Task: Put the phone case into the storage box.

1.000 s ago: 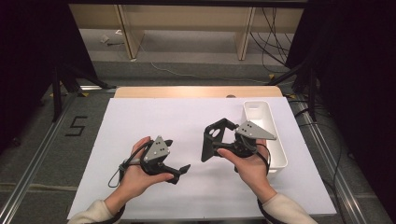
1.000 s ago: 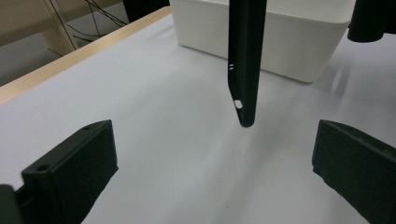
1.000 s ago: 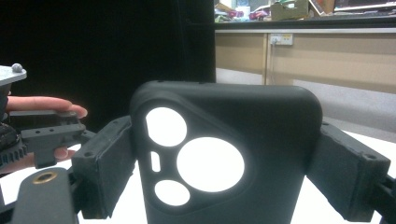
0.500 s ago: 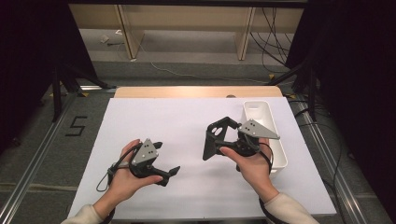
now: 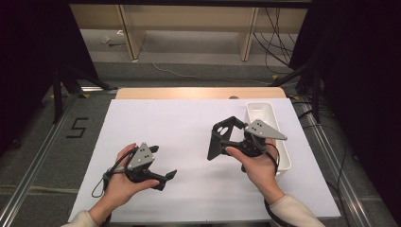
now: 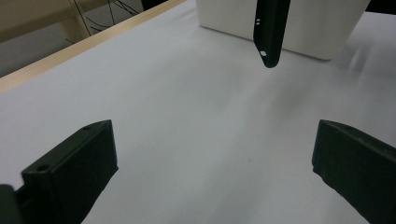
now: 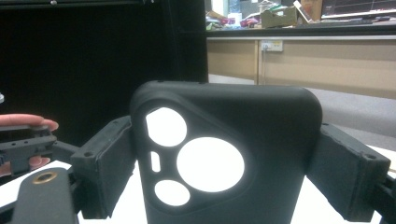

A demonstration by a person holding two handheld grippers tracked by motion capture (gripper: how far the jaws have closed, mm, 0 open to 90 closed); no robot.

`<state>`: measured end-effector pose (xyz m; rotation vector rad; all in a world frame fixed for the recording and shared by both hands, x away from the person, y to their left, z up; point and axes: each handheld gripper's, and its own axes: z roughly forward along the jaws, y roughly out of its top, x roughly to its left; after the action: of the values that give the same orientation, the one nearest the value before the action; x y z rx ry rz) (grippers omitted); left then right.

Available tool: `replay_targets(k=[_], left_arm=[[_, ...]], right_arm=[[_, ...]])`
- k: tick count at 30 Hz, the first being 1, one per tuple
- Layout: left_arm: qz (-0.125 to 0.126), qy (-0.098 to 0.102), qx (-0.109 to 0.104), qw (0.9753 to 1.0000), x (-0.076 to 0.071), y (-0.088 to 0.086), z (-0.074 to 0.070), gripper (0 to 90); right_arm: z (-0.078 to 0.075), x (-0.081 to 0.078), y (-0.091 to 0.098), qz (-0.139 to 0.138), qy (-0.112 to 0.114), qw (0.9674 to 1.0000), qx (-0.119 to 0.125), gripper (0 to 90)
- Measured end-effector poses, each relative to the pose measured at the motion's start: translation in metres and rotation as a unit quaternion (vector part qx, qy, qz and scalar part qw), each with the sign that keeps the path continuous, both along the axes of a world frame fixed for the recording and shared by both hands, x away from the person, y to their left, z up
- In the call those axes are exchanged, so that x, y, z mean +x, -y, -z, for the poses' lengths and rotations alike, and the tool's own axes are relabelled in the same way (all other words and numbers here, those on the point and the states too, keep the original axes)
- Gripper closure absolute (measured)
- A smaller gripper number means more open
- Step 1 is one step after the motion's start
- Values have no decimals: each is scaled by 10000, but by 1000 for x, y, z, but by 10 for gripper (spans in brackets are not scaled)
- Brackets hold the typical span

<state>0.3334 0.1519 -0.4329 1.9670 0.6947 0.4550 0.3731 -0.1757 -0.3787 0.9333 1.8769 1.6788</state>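
Observation:
A black phone case (image 5: 218, 141) with camera cut-outs stands upright above the white table sheet (image 5: 165, 118). My right gripper (image 5: 231, 137) is shut on it, one jaw pressing each long side. In the right gripper view the case (image 7: 261, 135) sits between the jaws of the right gripper (image 7: 224, 179). My left gripper (image 5: 166, 178) rests low over the sheet at the front left, open with nothing between its jaws. In the left gripper view the jaws of the left gripper (image 6: 212, 172) stand wide apart, and the case (image 6: 271, 32) hangs edge-on ahead.
A white oblong tray (image 5: 263, 111) lies along the right side of the sheet, just behind the right hand; it also appears as a white tray (image 6: 322, 28) beyond the case. A wooden strip (image 5: 189, 93) borders the far edge. Metal rails run along both table sides.
My left gripper has slid to the left and a little nearer the person, staying open. The right gripper and the case have kept still.

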Motion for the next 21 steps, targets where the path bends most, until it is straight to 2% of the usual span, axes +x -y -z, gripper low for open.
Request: replay_targets(k=[21], left_arm=[[-31,-9,7,10000,0,-3,2,0]], right_arm=[[-10,3,12,172,105,9998,86,157]])
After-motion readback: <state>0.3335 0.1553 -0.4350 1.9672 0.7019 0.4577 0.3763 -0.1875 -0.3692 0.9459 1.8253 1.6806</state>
